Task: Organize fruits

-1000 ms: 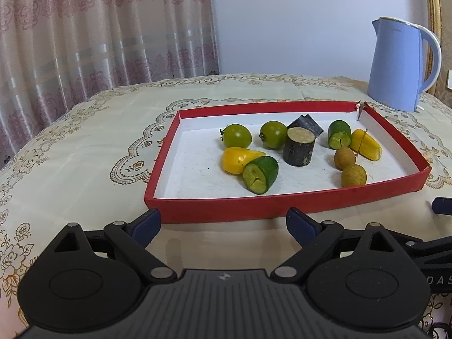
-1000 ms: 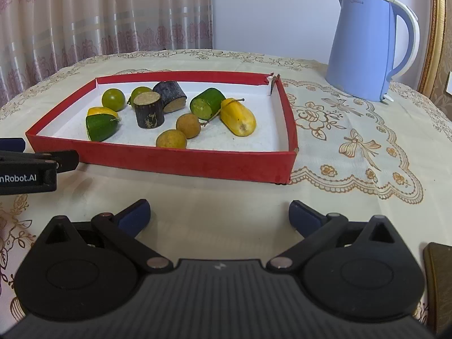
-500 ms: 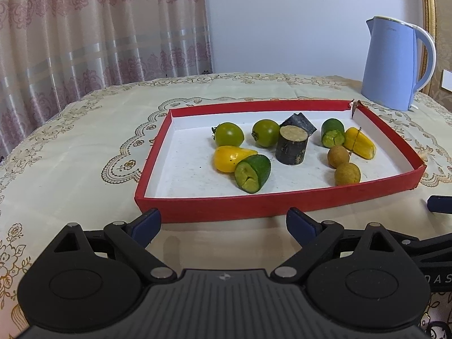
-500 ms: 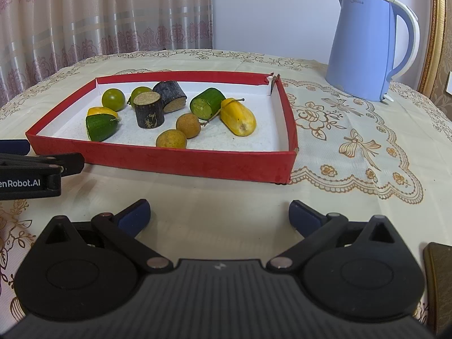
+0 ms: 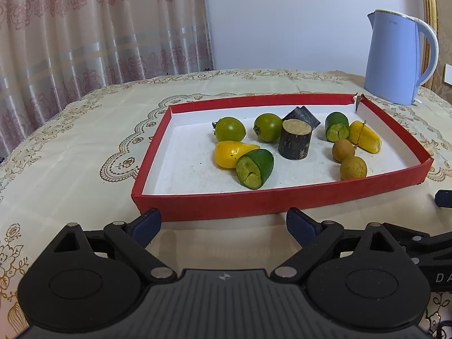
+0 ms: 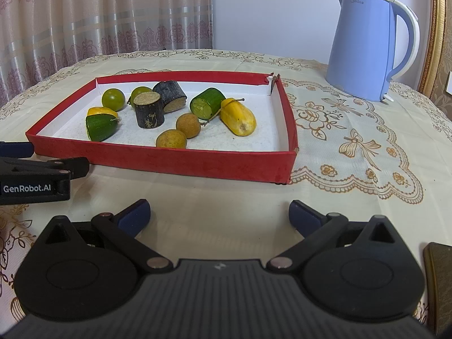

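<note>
Leftward-shifted left gripper (image 5: 223,221) gapes before red tray (image 5: 226,202), bare cloth between.

Table (image 5: 70,147) covered by cream cloth with gold floral embroidery and scalloped lace motifs. Pink patterned curtains (image 5: 99,28) with pale horizontal bands hang behind its far left edge. Plain pale wall (image 5: 282,19) behind the far edge. Gilt frame (image 5: 428,5) stands at the far right corner. Lighting even, soft; no hard shadows.
</note>
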`<state>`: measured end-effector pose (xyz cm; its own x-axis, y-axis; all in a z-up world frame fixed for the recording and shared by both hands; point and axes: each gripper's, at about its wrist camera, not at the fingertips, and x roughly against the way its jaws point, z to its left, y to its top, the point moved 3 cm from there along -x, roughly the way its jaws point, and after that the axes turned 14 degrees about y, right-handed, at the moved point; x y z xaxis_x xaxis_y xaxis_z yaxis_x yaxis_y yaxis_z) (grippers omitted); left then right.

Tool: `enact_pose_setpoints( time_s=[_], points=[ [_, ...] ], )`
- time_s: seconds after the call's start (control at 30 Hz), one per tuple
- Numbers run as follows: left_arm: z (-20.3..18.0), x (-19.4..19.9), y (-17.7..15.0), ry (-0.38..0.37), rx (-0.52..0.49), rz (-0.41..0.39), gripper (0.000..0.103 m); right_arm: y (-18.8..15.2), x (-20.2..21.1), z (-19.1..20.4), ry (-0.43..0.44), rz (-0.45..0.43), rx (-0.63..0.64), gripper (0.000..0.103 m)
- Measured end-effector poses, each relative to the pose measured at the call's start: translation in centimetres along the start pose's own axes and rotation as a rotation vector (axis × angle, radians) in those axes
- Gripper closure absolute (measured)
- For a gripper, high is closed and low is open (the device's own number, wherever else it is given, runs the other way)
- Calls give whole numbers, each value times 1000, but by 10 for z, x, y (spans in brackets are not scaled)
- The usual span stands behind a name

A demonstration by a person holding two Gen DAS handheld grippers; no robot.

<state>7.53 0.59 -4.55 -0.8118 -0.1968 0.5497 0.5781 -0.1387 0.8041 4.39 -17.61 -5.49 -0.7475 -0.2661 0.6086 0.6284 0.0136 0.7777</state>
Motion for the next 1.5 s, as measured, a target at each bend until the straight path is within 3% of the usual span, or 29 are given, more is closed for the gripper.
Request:
enact_pose_setpoints(
  time_s=[1.5],
  points=[
    [-7, -1, -3, 48, -37, -12, 7, 0, 0, 0, 0, 0, 0, 0]
  ],
)
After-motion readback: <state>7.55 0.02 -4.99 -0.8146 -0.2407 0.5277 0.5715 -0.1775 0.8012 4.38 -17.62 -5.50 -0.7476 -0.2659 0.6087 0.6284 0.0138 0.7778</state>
